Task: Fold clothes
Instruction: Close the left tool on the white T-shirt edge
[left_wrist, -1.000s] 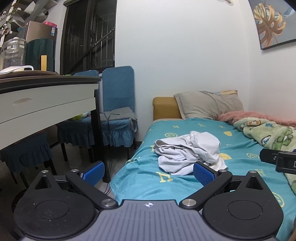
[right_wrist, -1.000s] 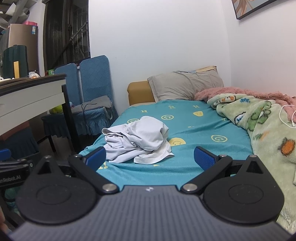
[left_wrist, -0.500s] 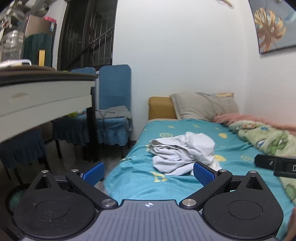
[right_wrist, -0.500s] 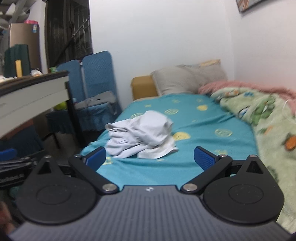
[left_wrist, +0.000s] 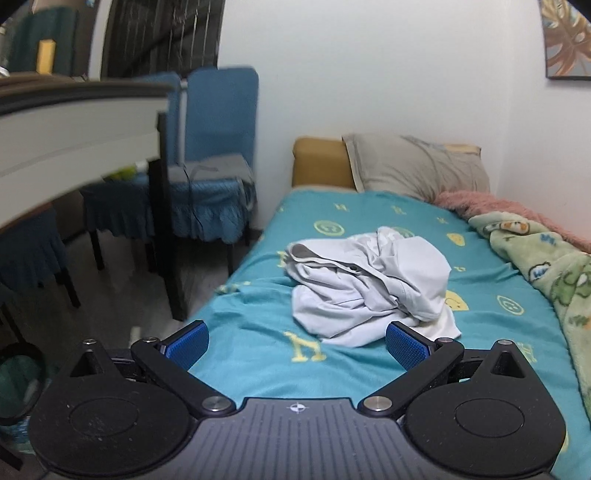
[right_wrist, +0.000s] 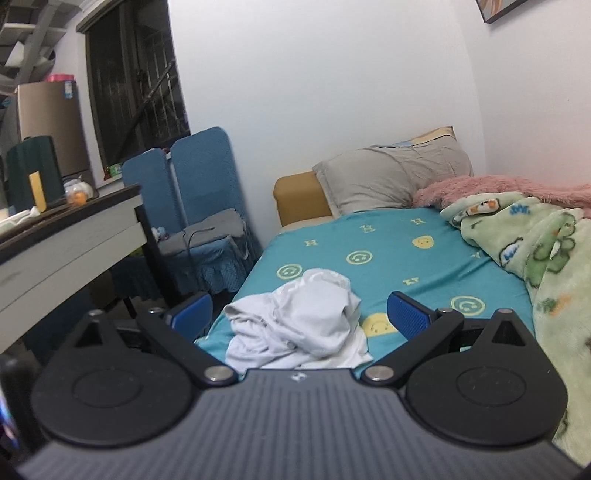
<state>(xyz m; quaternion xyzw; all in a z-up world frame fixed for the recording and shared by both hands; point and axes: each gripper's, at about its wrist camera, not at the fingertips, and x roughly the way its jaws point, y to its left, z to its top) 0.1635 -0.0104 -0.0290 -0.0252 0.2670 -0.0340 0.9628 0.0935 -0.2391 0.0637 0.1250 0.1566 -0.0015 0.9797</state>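
I'm looking at a small bedroom: a bed with a teal smiley-print sheet (left_wrist: 258, 354) along a white wall, a grey pillow (left_wrist: 417, 166) at the head, a green cartoon blanket (right_wrist: 546, 258) bunched along the wall side, and blue-covered chairs (left_wrist: 218, 147) and a desk (left_wrist: 74, 125) off the bed's open side.

The crumpled white garment (left_wrist: 369, 284) lies in a heap on the sheet near the bed's open edge, nothing spread or squared yet, so I judge the folding has not begun.

My left gripper (left_wrist: 297, 341) hangs over the near end of the bed, jaws spread wide and empty; the heap sits ahead of it and a little to its right, just beyond the right pad. My right gripper (right_wrist: 300, 314) is also wide and empty, with the heap (right_wrist: 299, 325) straight ahead, filling the gap between its pads, so I judge the right is the nearer. The heap has no clear long axis; it spreads slightly across the bed. No hem or corner stands out, so I'd have to hunt for an edge.
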